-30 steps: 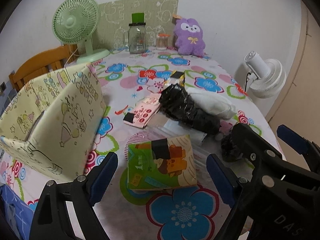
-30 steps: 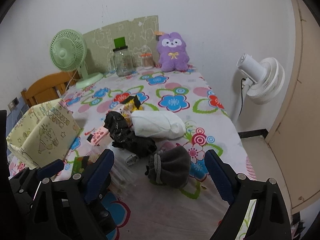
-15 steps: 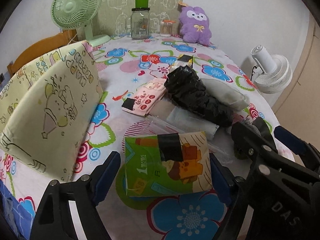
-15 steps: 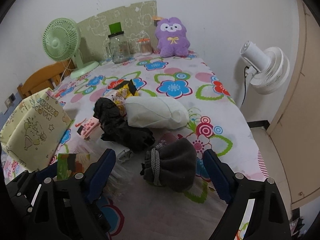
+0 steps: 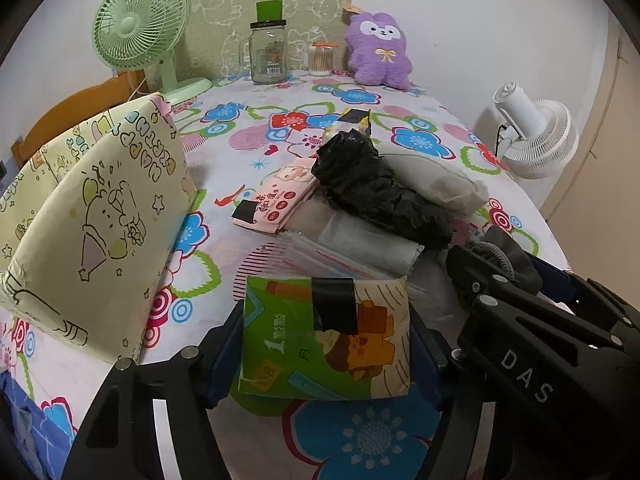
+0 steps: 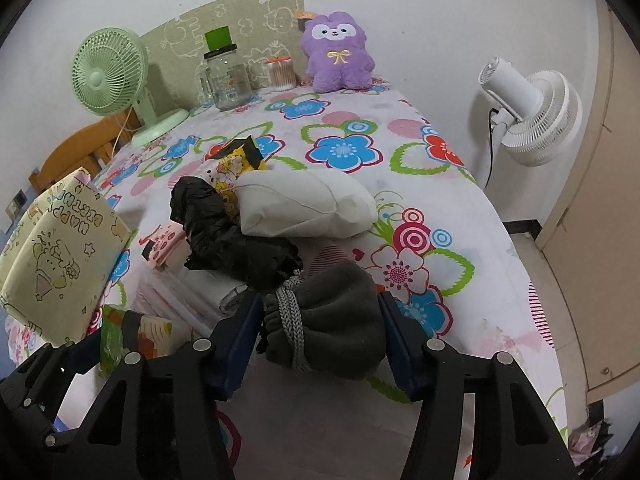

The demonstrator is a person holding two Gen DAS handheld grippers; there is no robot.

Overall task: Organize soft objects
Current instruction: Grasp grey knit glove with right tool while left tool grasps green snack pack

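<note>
Left wrist view: my left claw (image 5: 324,344) is closing its jaws around a green tissue pack (image 5: 324,340) lying on the near part of the flowered tablecloth (image 5: 360,440); both blue pads are touching the pack's sides. This view alone is showing the pack's whole printed face and the pink tissue pack (image 5: 276,204) farther back, beside the yellow paper box (image 5: 96,232) standing at the left.

Right wrist view: my right claw (image 6: 320,332) is closing on a grey drawstring pouch (image 6: 328,320), and its pads are pressing the pouch on both sides, about half open. Only here is the pouch's grey cord (image 6: 290,320) showing in full; in the left view the pouch is largely hiding behind the right claw's black frame. The green tissue pack is appearing here only as a sliver at the lower left.

Both views: a black plastic bag (image 6: 232,236) is lying against a white cloth bundle (image 6: 304,208) mid-table, and a purple plush toy (image 6: 338,52) is sitting at the far edge.
</note>
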